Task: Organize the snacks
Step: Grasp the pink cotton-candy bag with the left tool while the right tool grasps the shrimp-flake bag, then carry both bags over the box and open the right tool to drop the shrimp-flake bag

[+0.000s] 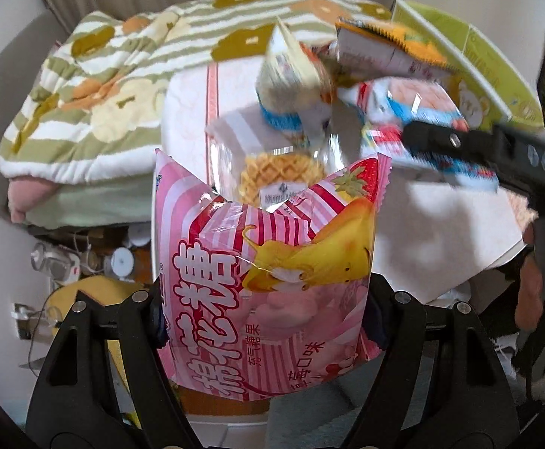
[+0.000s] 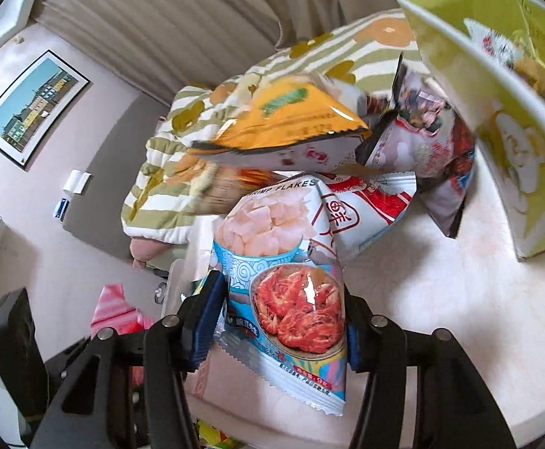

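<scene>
Between the pads of the left gripper (image 1: 265, 318) a pink marshmallow bag (image 1: 268, 284) is clamped, lifted above the white table (image 1: 422, 232). Beyond it lies a clear waffle packet (image 1: 276, 179). The right gripper (image 2: 283, 325) squeezes a shrimp flakes packet (image 2: 287, 284) by both sides, also clear of the table. Past that, an orange packet (image 2: 291, 123) and a dark-edged packet (image 2: 422, 131) sit in a blurred pile beside a green box (image 2: 496, 119). A striped quilt (image 1: 96, 86) lies behind the table.

Bare tabletop (image 2: 440, 299) lies open below the green box (image 2: 504, 172); piled snack bags (image 2: 351, 149) crowd its mouth.
</scene>
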Motion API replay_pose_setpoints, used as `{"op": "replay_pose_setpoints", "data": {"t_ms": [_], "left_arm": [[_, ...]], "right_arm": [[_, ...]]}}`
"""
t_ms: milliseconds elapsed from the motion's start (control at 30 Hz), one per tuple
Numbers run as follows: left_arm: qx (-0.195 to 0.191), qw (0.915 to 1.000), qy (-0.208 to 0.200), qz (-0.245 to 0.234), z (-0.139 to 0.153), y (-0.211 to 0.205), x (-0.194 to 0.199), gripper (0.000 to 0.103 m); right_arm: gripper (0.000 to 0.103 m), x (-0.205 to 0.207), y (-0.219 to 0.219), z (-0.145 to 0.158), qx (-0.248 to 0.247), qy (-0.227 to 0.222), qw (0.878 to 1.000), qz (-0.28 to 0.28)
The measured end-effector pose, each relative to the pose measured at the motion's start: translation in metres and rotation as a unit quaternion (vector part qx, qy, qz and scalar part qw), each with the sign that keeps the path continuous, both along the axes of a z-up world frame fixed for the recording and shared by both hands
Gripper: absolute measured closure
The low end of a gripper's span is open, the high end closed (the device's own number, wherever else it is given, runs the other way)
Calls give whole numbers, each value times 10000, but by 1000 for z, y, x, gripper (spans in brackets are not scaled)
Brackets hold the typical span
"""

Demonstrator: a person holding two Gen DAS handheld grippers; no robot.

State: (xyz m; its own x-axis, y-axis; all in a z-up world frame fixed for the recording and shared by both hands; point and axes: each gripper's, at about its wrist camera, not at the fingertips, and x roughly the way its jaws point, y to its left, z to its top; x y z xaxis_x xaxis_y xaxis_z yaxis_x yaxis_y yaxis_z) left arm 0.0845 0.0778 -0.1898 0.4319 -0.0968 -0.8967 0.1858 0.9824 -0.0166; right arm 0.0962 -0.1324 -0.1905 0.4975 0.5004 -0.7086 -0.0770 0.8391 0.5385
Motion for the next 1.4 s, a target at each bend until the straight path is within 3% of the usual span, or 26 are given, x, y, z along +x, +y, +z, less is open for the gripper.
{"op": "replay_pose_setpoints", "data": {"t_ms": [433,733,900,1133,1400], "left_arm": [[-332,9955,-878,-81,82,-26,18,30],[-467,9928,-1099,-126,112,-107,50,30],[-711,9913,-1100,-150,120,-174,73,30],[-756,9918,-993,-283,121,-269,107,30],[-582,9956,-575,-462,98,-326,144,30]], "right_arm": [[52,-42,-29,75,-245,-675,9969,-326],[52,-39,-120,112,-448,-1051,9922,-506],[52,-20,-181,126,-659,-1122,9907,-405],[52,2,-248,133,-1100,-1208,9863,-237],[53,26,-285,120,-1483,-995,9839,-85]]}}
